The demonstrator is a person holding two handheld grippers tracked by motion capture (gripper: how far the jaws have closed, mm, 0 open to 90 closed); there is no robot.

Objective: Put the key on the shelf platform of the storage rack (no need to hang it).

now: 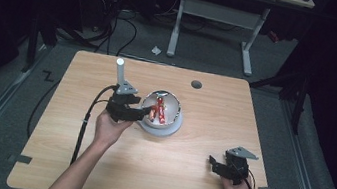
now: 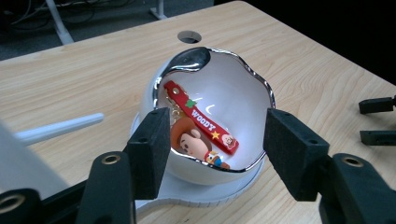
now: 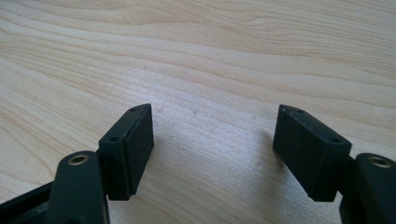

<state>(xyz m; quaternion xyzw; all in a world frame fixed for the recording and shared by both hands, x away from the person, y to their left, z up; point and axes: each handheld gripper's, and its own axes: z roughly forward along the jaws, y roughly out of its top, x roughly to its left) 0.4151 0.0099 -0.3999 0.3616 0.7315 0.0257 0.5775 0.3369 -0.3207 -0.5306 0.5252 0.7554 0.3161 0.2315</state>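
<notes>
We find the left gripper (image 2: pixel 212 154) open and empty just before the silver-rimmed bowl (image 2: pixel 261 88). The Woody keychain (image 2: pixel 201 123) inside runs lengthwise away from it. The right gripper (image 1: pixel 223 164) gapes empty, well apart.

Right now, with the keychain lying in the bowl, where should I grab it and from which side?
Grip the red strap, coming straight down through the open top of the bowl. The strap lies slanted up the inner wall, clear of the figure at the bottom, so jaws can probably close across its narrow width.
</notes>
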